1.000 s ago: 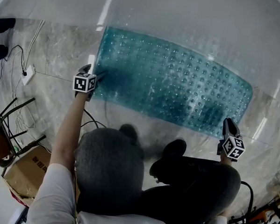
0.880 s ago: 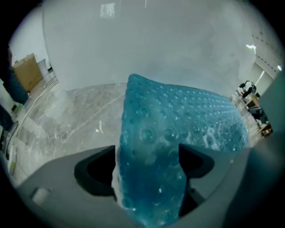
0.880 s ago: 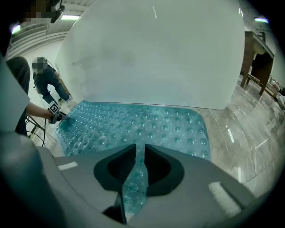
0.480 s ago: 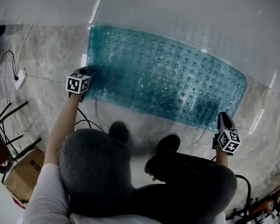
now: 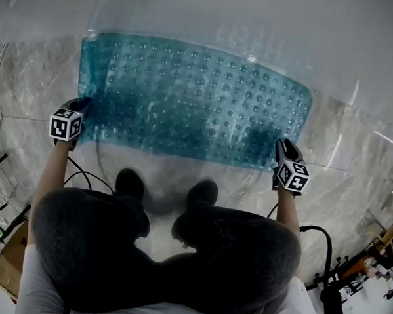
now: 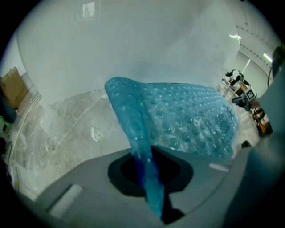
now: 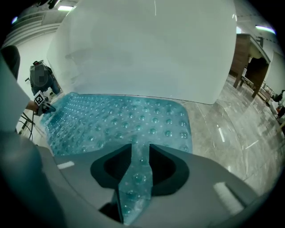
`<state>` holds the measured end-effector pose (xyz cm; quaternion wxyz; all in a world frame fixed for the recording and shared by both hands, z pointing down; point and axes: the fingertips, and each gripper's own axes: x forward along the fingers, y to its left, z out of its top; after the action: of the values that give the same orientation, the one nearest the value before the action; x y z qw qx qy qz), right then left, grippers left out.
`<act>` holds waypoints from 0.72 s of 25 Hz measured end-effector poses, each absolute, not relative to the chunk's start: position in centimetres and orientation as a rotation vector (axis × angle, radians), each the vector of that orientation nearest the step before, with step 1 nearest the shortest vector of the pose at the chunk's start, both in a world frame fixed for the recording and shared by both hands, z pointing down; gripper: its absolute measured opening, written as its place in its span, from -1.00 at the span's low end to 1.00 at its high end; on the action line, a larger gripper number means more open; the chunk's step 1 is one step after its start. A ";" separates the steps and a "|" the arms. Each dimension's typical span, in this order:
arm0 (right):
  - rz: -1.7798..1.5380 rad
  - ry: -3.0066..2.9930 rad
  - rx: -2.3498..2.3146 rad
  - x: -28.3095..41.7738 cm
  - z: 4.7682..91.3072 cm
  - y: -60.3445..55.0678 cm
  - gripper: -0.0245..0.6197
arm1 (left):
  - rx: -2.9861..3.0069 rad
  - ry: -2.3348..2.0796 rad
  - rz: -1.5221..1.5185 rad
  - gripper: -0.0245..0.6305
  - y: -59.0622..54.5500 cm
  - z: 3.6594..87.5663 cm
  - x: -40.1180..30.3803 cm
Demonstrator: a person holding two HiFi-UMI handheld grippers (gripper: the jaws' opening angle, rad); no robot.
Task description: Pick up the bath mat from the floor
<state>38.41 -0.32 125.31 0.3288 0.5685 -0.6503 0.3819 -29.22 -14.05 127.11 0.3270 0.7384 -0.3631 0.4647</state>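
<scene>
Partly raised bath mat [image 5: 193, 97], marble floor [image 5: 354, 155]

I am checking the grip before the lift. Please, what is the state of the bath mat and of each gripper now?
bath mat: mostly flat on the floor, two near corners raised into the grippers.
left gripper: jaws have just been closing; shut on the mat's left near corner.
right gripper: jaws have just opened a little; mat's right near corner pinched between them.
</scene>
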 end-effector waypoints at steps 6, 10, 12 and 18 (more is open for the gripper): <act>1.008 -1.658 1.451 41.4 127.5 -1.0 -0.27 | 1.945 -0.963 1.190 -0.83 -13.9 125.8 -28.4; 1.076 -1.618 1.456 43.5 128.7 -1.1 0.07 | 1.955 -0.963 1.173 -0.83 -13.8 125.5 -27.5; 1.131 -1.580 1.462 44.3 129.9 -1.2 0.39 | 1.953 -0.961 1.169 -0.83 -13.6 125.4 -27.5; 1.167 -1.534 1.448 45.8 131.4 -2.0 0.74 | 1.970 -0.934 1.182 -0.83 -13.6 125.3 -26.9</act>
<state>45.78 -1.98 131.36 0.3574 0.5609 -0.5943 0.4521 -26.88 -13.62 125.26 0.3246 0.7513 -0.3562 0.4508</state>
